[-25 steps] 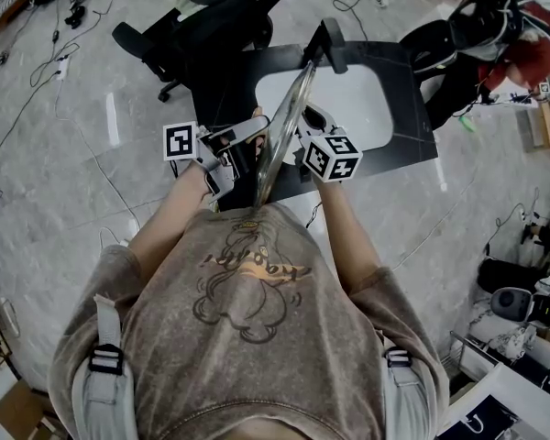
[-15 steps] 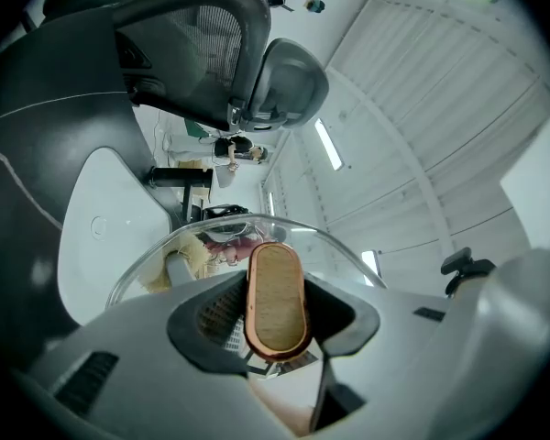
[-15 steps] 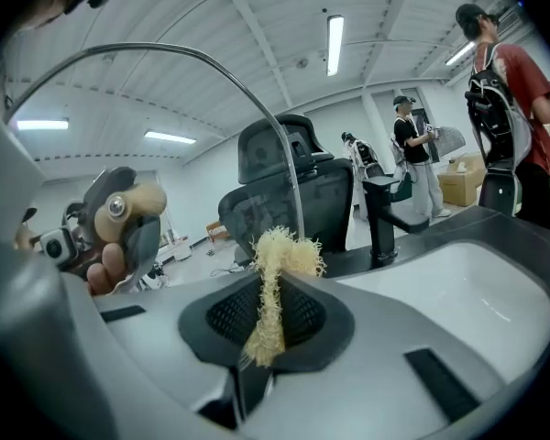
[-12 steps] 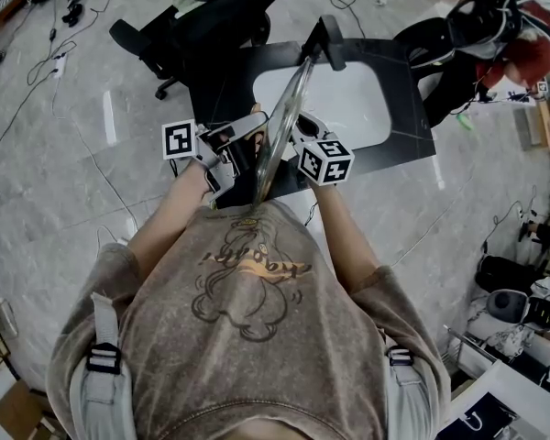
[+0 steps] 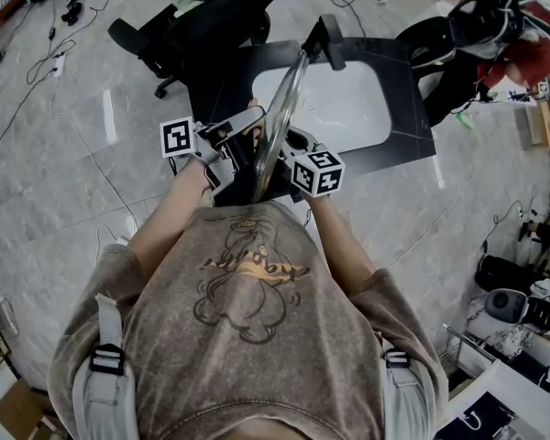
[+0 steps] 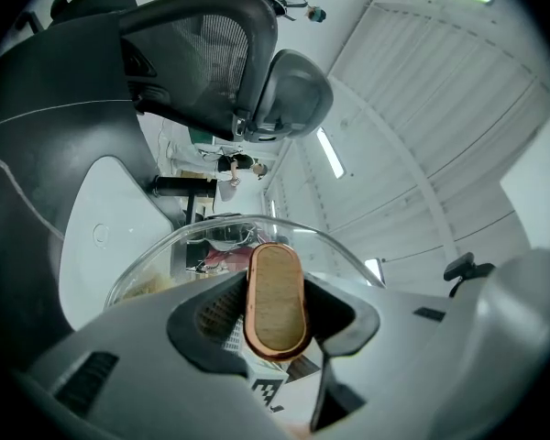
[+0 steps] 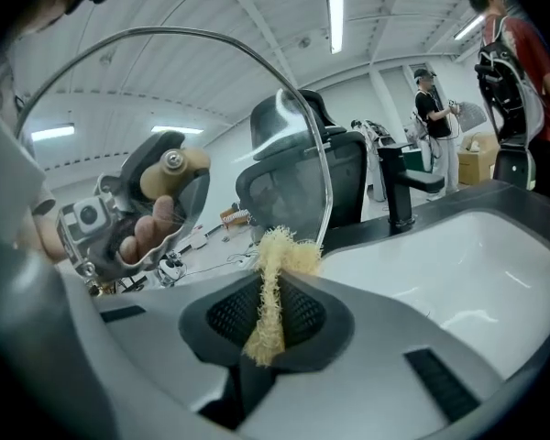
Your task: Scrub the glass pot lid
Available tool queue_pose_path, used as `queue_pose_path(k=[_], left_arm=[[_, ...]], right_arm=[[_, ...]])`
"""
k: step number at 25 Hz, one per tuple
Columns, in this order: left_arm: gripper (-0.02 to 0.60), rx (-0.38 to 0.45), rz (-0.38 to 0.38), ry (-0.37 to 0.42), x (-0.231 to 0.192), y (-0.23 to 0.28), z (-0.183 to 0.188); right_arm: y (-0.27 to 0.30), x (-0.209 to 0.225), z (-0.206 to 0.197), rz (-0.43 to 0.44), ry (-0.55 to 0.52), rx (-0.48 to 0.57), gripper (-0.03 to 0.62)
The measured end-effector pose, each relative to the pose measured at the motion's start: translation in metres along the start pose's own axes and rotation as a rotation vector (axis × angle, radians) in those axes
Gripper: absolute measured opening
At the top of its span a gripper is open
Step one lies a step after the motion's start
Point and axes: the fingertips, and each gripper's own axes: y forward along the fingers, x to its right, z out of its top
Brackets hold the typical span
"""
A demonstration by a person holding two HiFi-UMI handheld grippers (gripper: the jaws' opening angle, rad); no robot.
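- Looking down past the person's brown printed T-shirt (image 5: 247, 273), both arms reach forward to the near edge of the black counter (image 5: 412, 108).
- The left gripper (image 5: 241, 142) has its jaws clamped on the oblong wooden knob with a copper rim (image 6: 275, 296). That knob belongs to the lid, and this gripper has kept its place over the last second.
- The right gripper (image 5: 295, 151) is pinched shut on a wad of pale yellow fibrous scrubber (image 7: 271, 287), whose tuft pokes out past the jaws at the lid's metal edge. Whether it presses on the glass I cannot tell.
- What has changed is that the right gripper has slid nearer to the person and lower along the lid's right face — its marker cube now sits close to the shirt. I read this as a scrubbing stroke drawn toward the near edge.
- The round glass pot lid with a metal rim (image 5: 282, 108) stands on edge between the two grippers, tilted slightly, above the near left part of the white sink basin (image 5: 353, 99). With the left side holding steady, the glass gives the scrubber firm backing.
- The far half of the lid probably still needs passes — it reaches up toward the black faucet (image 5: 328, 39).
- Beyond the counter stand a black office chair (image 5: 202, 21) on the far left and a bystander in red (image 5: 522, 53) on the far right.
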Motion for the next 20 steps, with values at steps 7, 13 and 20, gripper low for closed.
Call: queue_pose_path(k=[7,13,20], left_arm=[[0.178,0.013,0.013,0.002,-0.003,-0.001,0.003],[0.178,0.026,0.014,0.004,-0.004,-0.002,0.006],[0.178,0.053,0.019,0.003,-0.008,-0.004,0.017]], right_arm=[[-0.008,-0.024,-0.010,0.066,0.012,-0.037,0.040],[-0.021,-0.051,-0.015,0.154,0.007,-0.073,0.040],[-0.033,-0.079,-0.005,0.249,0.017,-0.082,0.040]])
